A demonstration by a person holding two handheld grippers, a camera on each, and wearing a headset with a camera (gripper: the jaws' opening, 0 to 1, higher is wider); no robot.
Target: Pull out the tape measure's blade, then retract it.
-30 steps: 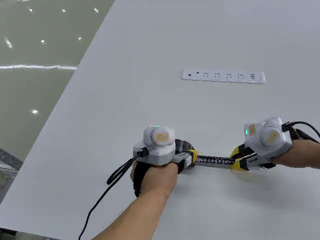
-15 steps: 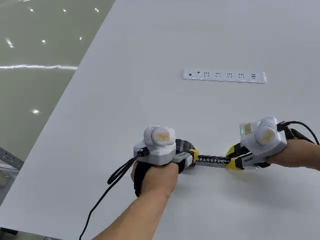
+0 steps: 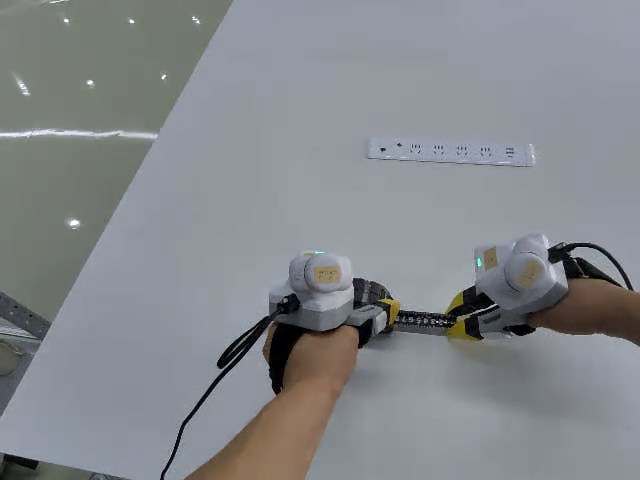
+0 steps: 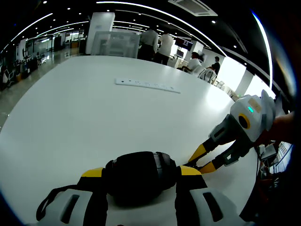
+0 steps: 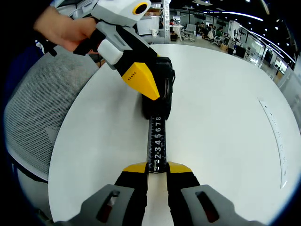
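Note:
A black tape measure case rests on the white table, held between the yellow-tipped jaws of my left gripper. A short length of black blade with white numbers runs out of the case to the right. My right gripper is shut on the blade's end. In the left gripper view the right gripper comes in from the right, close to the case.
A white power strip lies flat farther back on the table. A black cable trails from the left gripper toward the table's near edge. The table's left edge drops to a glossy floor. A mesh chair stands beside the table.
My right gripper has moved left toward the case, and the exposed blade has grown shorter. The left gripper and case have stayed put.

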